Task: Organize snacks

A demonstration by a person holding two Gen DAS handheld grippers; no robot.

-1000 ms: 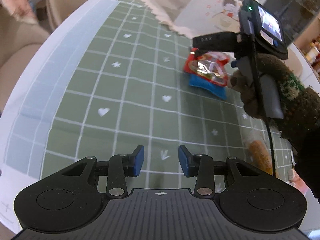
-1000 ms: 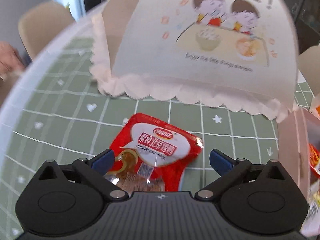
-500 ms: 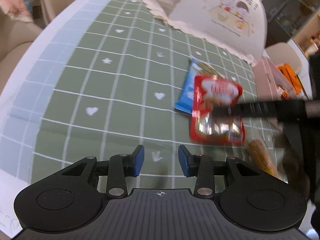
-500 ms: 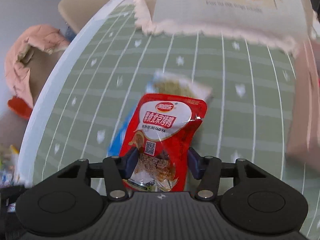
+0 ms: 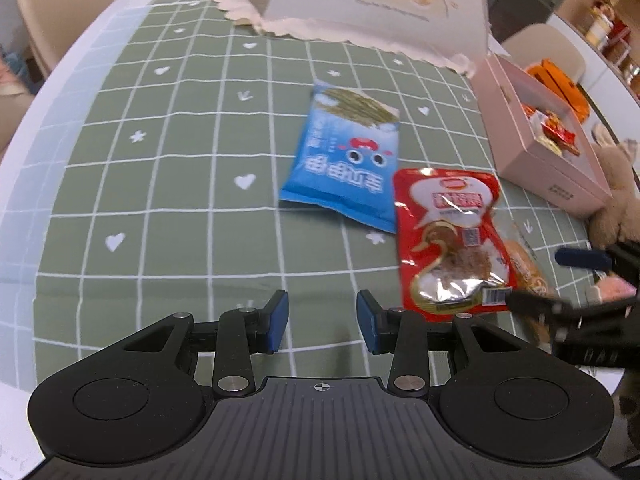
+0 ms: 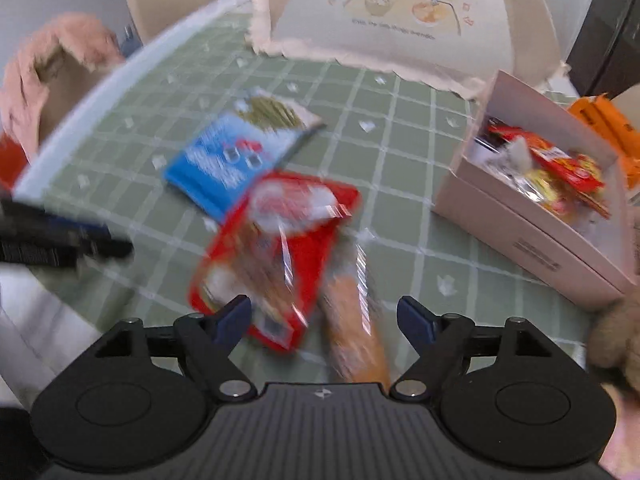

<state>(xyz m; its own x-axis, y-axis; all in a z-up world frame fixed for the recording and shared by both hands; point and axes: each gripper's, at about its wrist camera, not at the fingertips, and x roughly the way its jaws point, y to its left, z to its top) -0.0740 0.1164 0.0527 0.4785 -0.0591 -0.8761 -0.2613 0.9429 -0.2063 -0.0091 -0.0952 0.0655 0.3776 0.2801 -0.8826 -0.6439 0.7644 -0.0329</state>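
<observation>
A red snack pouch [image 5: 452,236] lies on the green checked cloth, partly over an orange sausage-like snack [image 5: 528,268]. It shows blurred in the right wrist view [image 6: 276,248], just ahead of my open, empty right gripper [image 6: 324,316]; the orange snack [image 6: 352,332] lies between the fingers' line. A blue snack packet [image 5: 348,160] lies flat beyond it, also in the right wrist view [image 6: 236,152]. My left gripper [image 5: 322,318] is open and empty, left of the pouch. The right gripper's fingers [image 5: 584,258] show at the right edge of the left wrist view.
A pink open box [image 5: 544,172] holding several snacks stands at the right, also in the right wrist view [image 6: 532,236]. A cream mesh food cover [image 5: 380,4] stands at the back. Orange packets [image 6: 604,128] lie behind the box. The table's white edge curves on the left.
The right gripper, shut on the red pouch half a second ago, has opened; the pouch now lies on the cloth near the orange snack. The left gripper has stayed open.
</observation>
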